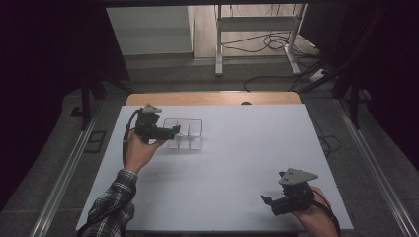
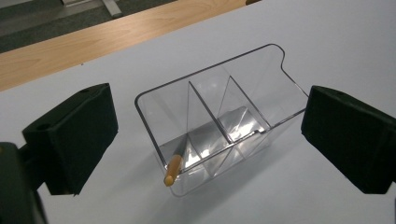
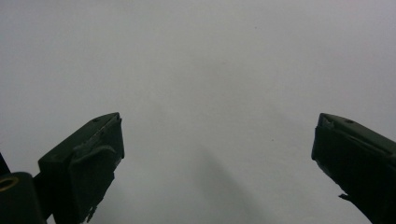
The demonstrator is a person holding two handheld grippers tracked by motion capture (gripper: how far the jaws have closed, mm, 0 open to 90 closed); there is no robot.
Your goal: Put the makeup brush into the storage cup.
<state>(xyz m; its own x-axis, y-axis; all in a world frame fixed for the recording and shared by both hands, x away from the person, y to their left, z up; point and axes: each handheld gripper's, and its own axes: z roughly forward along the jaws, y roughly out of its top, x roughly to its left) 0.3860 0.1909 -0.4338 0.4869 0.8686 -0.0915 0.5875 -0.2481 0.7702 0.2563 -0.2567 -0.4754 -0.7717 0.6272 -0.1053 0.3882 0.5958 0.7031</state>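
pen [image 2: 173, 169] in clear organizer [image 2: 219, 116], left gripper [image 2: 205, 140] view

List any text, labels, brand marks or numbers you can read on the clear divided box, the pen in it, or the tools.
No readable text anywhere.
Clear divided box: plain transparent walls, no label or mark.
Pen lying in the box's end compartment: orange-tan cap, no print visible; too small to tell in the high view.
Left tool and right tool: plain black jaws, no lettering.
White table: bare, no signs.
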